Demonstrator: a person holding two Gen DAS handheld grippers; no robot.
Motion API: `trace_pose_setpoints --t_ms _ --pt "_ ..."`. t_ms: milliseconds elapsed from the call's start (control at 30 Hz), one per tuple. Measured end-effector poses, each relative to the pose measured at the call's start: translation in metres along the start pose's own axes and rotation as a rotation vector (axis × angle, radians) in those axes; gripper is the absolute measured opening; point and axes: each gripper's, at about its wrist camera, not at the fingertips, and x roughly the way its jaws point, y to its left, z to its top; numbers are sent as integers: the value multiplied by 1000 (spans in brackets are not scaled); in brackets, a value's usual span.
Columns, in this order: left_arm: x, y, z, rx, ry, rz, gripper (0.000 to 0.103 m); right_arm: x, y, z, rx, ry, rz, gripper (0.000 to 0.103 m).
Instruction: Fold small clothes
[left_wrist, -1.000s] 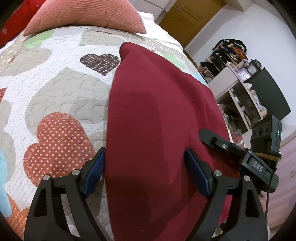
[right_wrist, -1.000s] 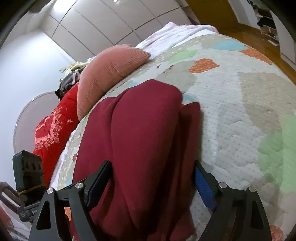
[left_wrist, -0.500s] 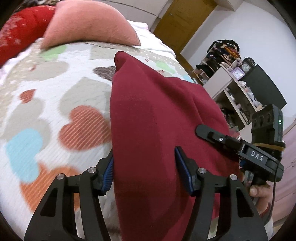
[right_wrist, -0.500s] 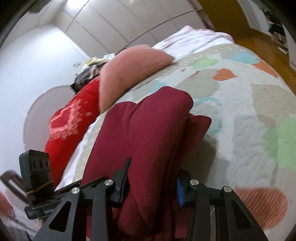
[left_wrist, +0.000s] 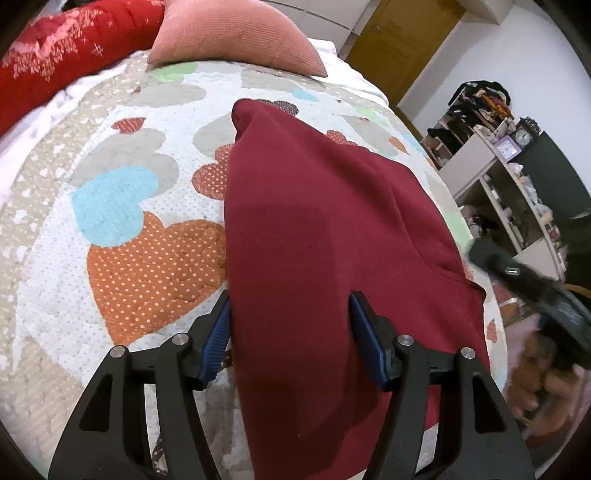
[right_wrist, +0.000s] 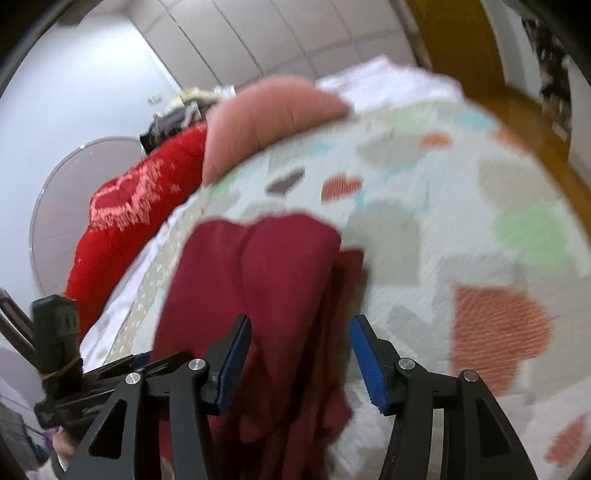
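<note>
A dark red garment (left_wrist: 317, 236) lies folded lengthwise on the heart-patterned quilt (left_wrist: 140, 206). My left gripper (left_wrist: 290, 332) has its blue pads on either side of the garment's near edge, pressing a thick fold of the cloth. In the right wrist view the same garment (right_wrist: 266, 280) shows bunched folds. My right gripper (right_wrist: 301, 363) straddles its near end with jaws apart; the left pad touches cloth, the right pad stands off it. The right gripper also shows blurred at the right edge of the left wrist view (left_wrist: 524, 280).
A pink ribbed cushion (left_wrist: 236, 37) and a red patterned blanket (left_wrist: 55, 59) lie at the head of the bed. Shelves with clutter (left_wrist: 517, 192) and a wooden door (left_wrist: 399, 40) stand beyond the bed's right side. A round white fan (right_wrist: 70, 206) stands by the wall.
Both grippers pulled back along the bed, dragging the garment toward the near edge. The right gripper's jaws, closed on the cloth half a second ago, have opened. The left stays closed on the fold.
</note>
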Motion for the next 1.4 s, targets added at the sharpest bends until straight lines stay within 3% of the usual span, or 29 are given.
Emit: trace_pose_setpoints --t_ms 133,267,433,600,700,900,1400 --pt "-4 -6 -4 16 -31 54 62 -20 40 -2 -173 -27 -9 44" --pt "-16 -9 -5 38 -79 104 63 -3 65 -15 -296 21 -75 39" --pt "-26 -14 -6 67 -119 149 65 27 43 -42 -263 99 -215 40" --pt "-32 -21 -10 92 -132 176 65 2 48 -41 -238 53 -198 40" --pt "-38 -27 -12 108 -154 197 65 -16 57 -40 -235 -2 -219 48" --pt "-49 -31 -17 105 -184 238 65 -33 71 -42 -205 -64 -271 49" --pt "-56 -35 -23 110 -205 265 65 -35 73 -46 -187 -59 -284 50"
